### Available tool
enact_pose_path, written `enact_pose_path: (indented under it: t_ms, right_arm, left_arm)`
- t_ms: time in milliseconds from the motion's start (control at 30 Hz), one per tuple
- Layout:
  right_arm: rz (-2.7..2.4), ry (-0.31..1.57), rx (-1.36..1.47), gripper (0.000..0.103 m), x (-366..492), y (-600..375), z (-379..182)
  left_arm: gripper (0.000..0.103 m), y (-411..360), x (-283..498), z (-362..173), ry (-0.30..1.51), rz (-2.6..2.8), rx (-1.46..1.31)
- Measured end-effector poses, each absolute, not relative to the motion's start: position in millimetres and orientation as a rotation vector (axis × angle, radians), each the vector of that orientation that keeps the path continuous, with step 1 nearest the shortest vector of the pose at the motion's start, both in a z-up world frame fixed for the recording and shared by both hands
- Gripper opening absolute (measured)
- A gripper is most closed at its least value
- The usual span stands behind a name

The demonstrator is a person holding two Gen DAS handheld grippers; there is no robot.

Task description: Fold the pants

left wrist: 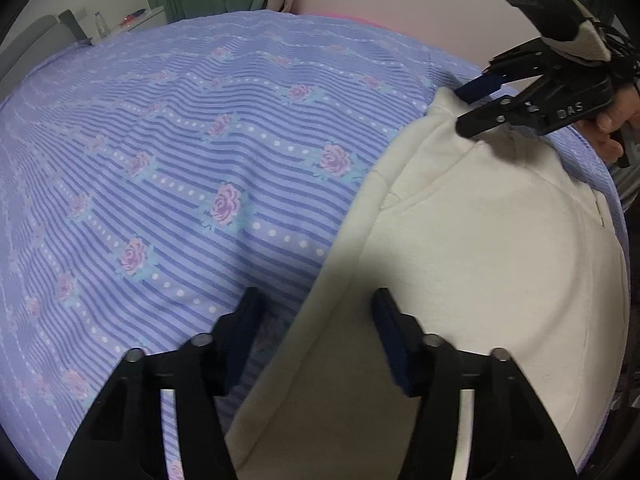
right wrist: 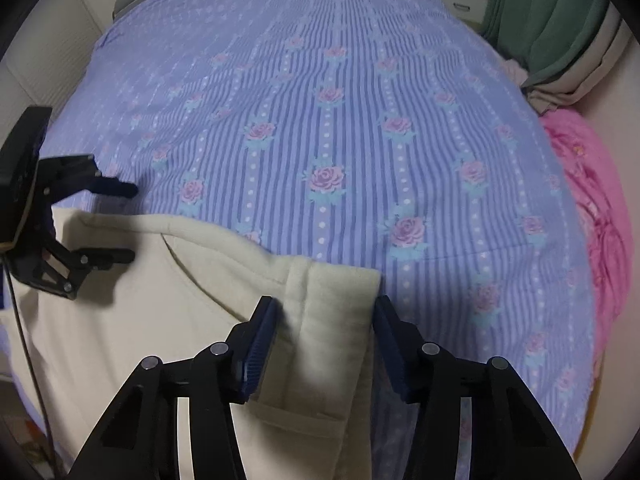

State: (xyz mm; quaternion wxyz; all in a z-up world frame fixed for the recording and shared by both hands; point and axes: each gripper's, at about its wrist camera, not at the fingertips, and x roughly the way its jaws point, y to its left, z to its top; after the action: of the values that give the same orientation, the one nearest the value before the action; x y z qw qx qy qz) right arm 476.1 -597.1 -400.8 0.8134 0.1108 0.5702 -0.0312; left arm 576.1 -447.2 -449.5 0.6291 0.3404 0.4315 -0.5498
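Currently, both jaws stand wide, holding nothing. The right gripper [right wrist: 324,344] straddles the waistband corner of the pants [right wrist: 168,304]; the left gripper [left wrist: 316,340] straddles their edge. The pants lie flat on the bed [right wrist: 340,120]. Close both jaws fully on all layers before lifting. Both grippers point forward, low over the fabric.
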Motion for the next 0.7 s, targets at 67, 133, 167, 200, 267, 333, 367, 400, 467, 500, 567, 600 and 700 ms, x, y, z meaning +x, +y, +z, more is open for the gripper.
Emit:
enact_pose_path:
  t_ms: [67,133,167,200,267,333,367,400,467,500,567,600,700]
  right_arm:
    - [-0.076,1.217,0.241,0.044,475,-597,-403]
    - [-0.095,1.197,0.238,0.026,471,-600,-399]
    - [-0.099,1.187,0.254,0.011,466,-604,-397]
    - [-0.089,1.170,0.281,0.009,460,-608,-393]
    - [-0.076,1.153,0.285,0.006,453,-609,-387]
    - [-0.063,1.144,0.273,0.005,447,-605,-380]
    - [-0.061,1.135,0.262,0.005,445,-603,-376]
    - [-0.060,1.120,0.251,0.005,442,-599,-370]
    - [-0.064,1.099,0.234,0.005,437,-596,-359]
    - [-0.066,1.086,0.227,0.004,433,-594,-352]
    - [-0.069,1.064,0.219,0.004,425,-590,-338]
    - [-0.067,1.055,0.216,0.004,420,-589,-331]
    - [-0.055,1.042,0.180,0.004,399,-578,-308]
  left_arm:
    - [0.022,-447,571,-447,0.982,-1.281,0.777]
    - [0.012,-446,566,-445,0.982,-1.290,0.779]
    - [0.012,-445,564,-444,0.977,-1.289,0.780]
    - [0.012,-445,563,-442,0.976,-1.290,0.780]
    - [0.011,-445,561,-433,0.968,-1.292,0.781]
    - [0.011,-439,560,-422,0.957,-1.297,0.771]
    - [0.011,-438,561,-418,0.951,-1.294,0.766]
    - [0.011,-437,561,-413,0.949,-1.294,0.754]
    - [0.011,-429,556,-398,0.934,-1.297,0.738]
    - [0.011,-427,553,-392,0.927,-1.300,0.740]
    - [0.011,-420,545,-380,0.903,-1.305,0.745]
    - [0.011,-416,540,-372,0.899,-1.307,0.739]
    - [0.011,-412,520,-352,0.872,-1.306,0.725]
